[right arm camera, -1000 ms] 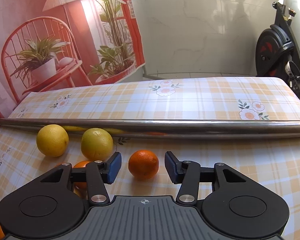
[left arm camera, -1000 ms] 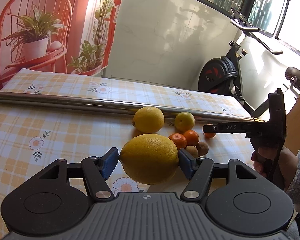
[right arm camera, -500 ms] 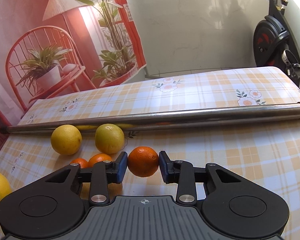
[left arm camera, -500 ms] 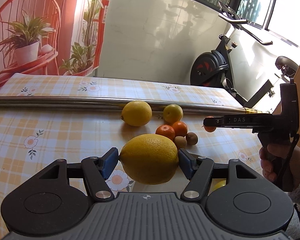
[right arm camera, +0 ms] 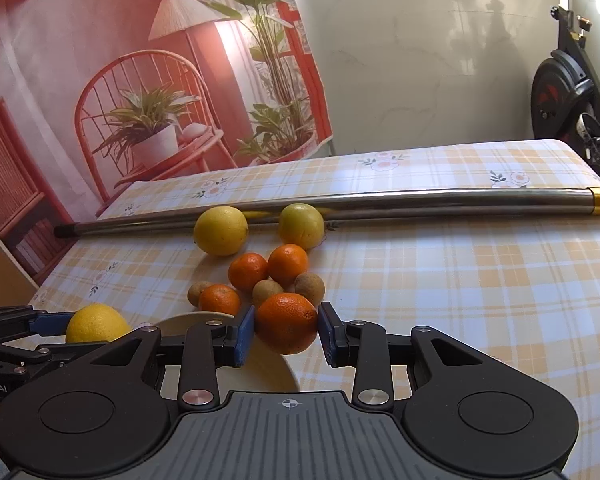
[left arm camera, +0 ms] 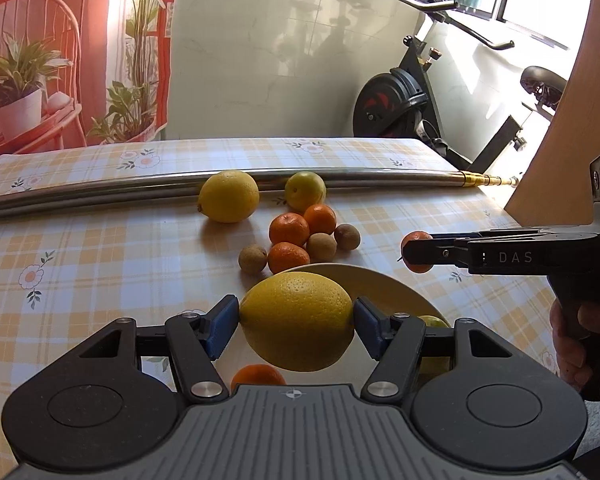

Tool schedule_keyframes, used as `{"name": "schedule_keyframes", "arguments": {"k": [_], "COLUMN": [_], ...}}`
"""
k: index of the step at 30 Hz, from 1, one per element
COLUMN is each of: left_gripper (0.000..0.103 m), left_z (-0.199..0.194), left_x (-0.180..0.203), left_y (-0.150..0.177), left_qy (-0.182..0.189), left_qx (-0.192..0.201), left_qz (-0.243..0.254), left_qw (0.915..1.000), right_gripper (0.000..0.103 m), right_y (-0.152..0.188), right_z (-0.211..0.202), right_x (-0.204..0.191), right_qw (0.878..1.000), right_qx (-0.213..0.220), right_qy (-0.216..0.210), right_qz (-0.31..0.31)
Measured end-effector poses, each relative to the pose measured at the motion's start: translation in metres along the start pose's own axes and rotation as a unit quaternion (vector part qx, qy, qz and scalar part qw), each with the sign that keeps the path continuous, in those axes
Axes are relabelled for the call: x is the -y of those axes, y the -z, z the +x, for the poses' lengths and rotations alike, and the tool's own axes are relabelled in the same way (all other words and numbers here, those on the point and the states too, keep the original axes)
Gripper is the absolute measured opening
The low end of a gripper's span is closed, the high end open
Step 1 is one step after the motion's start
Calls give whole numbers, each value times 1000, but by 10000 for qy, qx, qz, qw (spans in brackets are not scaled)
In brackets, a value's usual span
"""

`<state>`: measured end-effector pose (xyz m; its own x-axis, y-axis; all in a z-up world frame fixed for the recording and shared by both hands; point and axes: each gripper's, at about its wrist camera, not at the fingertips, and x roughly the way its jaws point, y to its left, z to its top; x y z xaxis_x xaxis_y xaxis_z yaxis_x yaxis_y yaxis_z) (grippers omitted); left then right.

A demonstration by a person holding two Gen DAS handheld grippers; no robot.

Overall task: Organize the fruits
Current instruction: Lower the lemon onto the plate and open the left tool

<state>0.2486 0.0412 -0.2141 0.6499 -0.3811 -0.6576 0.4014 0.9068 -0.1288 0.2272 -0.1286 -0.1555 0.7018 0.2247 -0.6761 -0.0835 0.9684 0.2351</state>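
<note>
My left gripper is shut on a large yellow lemon, held over a cream plate. The plate holds a small orange and a yellow-green fruit, both partly hidden. My right gripper is shut on an orange, lifted near the plate's right edge. From the left wrist view the right gripper comes in from the right with that orange. Behind lie a lemon, a yellowish citrus, three tangerines and three brown kiwis.
A long metal pole lies across the checked tablecloth behind the fruit. An exercise bike stands beyond the table's far right corner. A wooden board leans at the right. A hand grips the right tool's handle.
The right gripper closed on the orange, lifted it and carried it left toward the plate. The left gripper shifted with its lemon to above the plate, which has come into view.
</note>
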Motion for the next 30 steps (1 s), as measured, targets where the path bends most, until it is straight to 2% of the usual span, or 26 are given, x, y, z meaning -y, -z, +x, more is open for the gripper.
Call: {"name": "schedule_keyframes", "arguments": {"k": [5,6,7,8,30], "left_gripper": [64,59,49,48,51], "left_z": [14,15,15,13,3], "left_x": [5,6,7,6,-2], "left_y": [3,4,5,4,1], "left_qy": [-178,-212,-223,-244,-203], "left_qx": [-138,-158,-135,-81,-11], "left_qz": [218,257,289,297,-176], "left_qw": [9995,9993,9992,9992,9996], "right_gripper": [31,31,31,31,31], "right_y": [8,10,11,11,20], "right_z": [-7,-8,-9,-10,-20], "right_x": [-2,-2,-1,-2,-11], "right_qw": [10000,10000,10000,10000,9998], "right_qx": [-28,-34,-35,-30,-117], "right_qy": [-11,-4,-1,6,-159], "right_qz": [-24,-20,-20,-23,-84]}}
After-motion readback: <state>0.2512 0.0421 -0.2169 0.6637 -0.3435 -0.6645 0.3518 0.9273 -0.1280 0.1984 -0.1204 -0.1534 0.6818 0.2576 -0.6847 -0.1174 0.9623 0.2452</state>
